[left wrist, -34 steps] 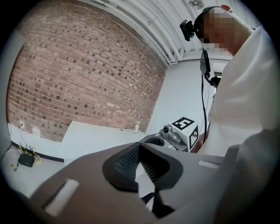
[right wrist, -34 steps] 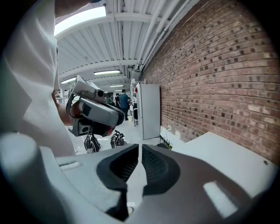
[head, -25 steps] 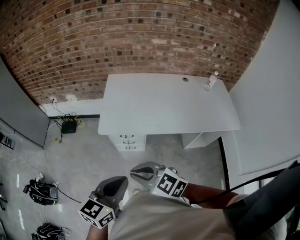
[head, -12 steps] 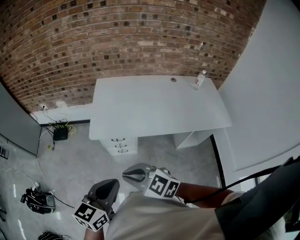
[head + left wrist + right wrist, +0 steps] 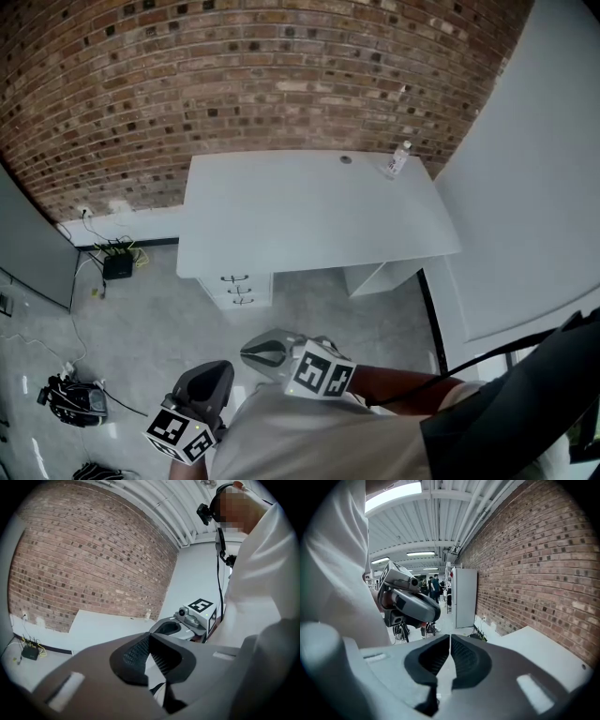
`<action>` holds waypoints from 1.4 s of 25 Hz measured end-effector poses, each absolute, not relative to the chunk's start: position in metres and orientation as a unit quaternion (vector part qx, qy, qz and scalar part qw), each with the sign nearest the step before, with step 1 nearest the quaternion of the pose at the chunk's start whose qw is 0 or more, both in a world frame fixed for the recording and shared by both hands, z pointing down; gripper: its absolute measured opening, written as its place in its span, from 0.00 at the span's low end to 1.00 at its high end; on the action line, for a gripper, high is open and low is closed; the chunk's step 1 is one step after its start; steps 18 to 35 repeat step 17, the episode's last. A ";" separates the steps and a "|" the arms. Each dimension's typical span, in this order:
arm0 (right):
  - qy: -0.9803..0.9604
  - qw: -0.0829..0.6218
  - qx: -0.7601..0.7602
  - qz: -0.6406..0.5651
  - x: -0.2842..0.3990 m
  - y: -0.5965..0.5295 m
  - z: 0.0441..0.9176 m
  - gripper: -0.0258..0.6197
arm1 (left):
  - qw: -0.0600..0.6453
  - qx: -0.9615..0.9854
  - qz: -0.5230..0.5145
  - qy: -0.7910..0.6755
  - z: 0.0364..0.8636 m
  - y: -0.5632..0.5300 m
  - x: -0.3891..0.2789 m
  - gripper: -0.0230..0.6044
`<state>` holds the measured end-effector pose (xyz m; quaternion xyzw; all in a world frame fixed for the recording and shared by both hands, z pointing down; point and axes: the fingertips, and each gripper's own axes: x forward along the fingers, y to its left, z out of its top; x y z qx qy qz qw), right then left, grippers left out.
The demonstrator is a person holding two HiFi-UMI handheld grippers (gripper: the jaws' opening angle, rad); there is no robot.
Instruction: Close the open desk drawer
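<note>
Both tongs are held low, close to the person's torso. The left tongs (image 5: 149, 637) are closed, pads meeting at the tips with nothing between them. The right tongs (image 5: 450, 638) are likewise closed and empty. Each carries a cube of black-and-white square markers, the only print clear enough to make out. Ahead of both tongs and well apart from them stands the white table (image 5: 309, 211). Beneath its left end, roughly in line with the left tongs, sits the white drawer unit (image 5: 236, 289), with three dark handles stacked on its front. The table edge cuts off its top, and the steep angle does not show which drawer stands open. A clear bottle (image 5: 397, 159) stands at the table's far right corner, its label too small to read.
</note>
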<state>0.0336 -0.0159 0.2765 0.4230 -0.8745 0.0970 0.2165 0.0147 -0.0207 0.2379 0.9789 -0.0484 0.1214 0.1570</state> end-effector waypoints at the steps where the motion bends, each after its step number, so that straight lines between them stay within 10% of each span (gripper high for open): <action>1: -0.874 0.219 0.422 0.098 0.033 -0.016 0.277 0.06 | 0.158 0.978 0.122 -0.051 0.239 -0.021 0.013 0.04; 35: -0.873 0.220 0.422 0.105 0.036 -0.020 0.288 0.05 | 0.181 0.975 0.120 -0.046 0.254 -0.028 0.018 0.04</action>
